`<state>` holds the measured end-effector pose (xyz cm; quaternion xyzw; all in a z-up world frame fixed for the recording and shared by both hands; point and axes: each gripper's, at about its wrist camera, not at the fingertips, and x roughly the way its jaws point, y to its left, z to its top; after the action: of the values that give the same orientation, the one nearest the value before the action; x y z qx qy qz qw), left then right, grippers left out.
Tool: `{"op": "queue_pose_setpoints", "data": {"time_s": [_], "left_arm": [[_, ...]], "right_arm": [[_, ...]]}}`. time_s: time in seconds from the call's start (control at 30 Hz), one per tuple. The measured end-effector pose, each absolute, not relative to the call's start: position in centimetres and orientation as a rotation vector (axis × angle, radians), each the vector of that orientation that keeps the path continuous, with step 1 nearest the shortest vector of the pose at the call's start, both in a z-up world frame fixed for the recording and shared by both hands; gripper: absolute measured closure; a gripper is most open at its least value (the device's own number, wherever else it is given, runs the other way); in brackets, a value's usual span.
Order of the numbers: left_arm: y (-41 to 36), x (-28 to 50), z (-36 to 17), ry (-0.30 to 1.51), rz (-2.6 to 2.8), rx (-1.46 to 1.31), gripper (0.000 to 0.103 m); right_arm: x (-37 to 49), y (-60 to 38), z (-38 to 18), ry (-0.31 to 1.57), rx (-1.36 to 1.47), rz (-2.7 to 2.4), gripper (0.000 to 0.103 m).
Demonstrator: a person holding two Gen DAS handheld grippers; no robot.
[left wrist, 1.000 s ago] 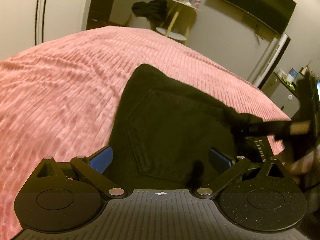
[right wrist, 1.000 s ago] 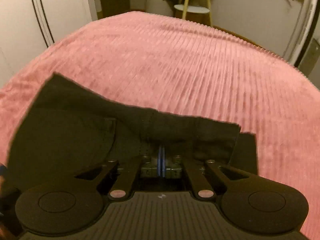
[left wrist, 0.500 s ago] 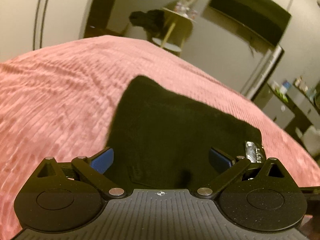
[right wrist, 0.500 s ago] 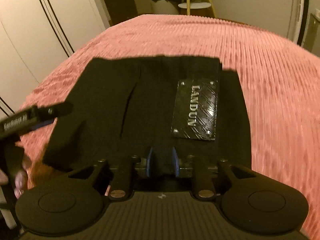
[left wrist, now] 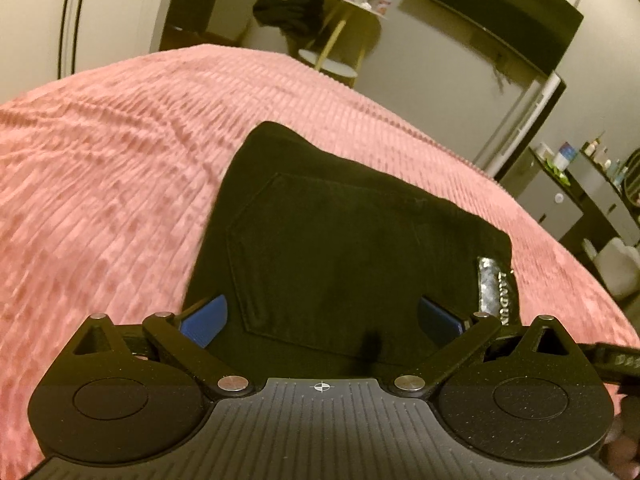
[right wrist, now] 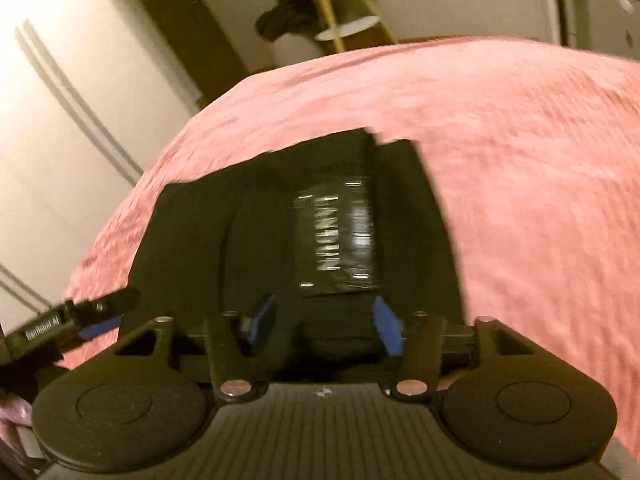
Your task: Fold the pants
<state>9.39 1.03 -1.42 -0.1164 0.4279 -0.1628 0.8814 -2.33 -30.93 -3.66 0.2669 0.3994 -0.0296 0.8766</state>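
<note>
The black pants [left wrist: 340, 232] lie folded into a compact rectangle on the pink ribbed bedspread [left wrist: 100, 168], back pocket and a shiny brand patch [left wrist: 494, 288] facing up. My left gripper [left wrist: 320, 316] is open wide just above the near edge of the pants, holding nothing. In the right wrist view the pants [right wrist: 260, 220] and patch [right wrist: 336, 240] show too. My right gripper [right wrist: 324, 320] is open over the waistband edge, blue pads apart and empty. The left gripper's fingers [right wrist: 80, 320] reach in at the lower left.
The bedspread [right wrist: 520, 160] spreads on all sides of the pants. Beyond the bed stand a small round side table [left wrist: 344, 40] with dark clothes [left wrist: 288, 12], a wall TV [left wrist: 492, 12] and a shelf with bottles [left wrist: 580, 168].
My right gripper has opened and let go of the waistband, then pulled back and tilted. The pants now lie flat in their folded shape. My left gripper stayed open.
</note>
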Motion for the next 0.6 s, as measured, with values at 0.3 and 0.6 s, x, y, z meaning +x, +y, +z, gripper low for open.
{"op": "queue_pose_setpoints", "data": {"time_s": [0.3,0.6], "left_arm": [[0.5,9.3,-1.3,0.898,-0.32,-0.222,0.0],[0.0,9.3,-1.3,0.909,-0.321,-0.185,0.0]], "right_arm": [[0.0,-35.8,-8.2,0.974,0.911,0.004,0.042],[3.1,-35.5,-9.6,1.026,0.942,0.106,0.023]]}}
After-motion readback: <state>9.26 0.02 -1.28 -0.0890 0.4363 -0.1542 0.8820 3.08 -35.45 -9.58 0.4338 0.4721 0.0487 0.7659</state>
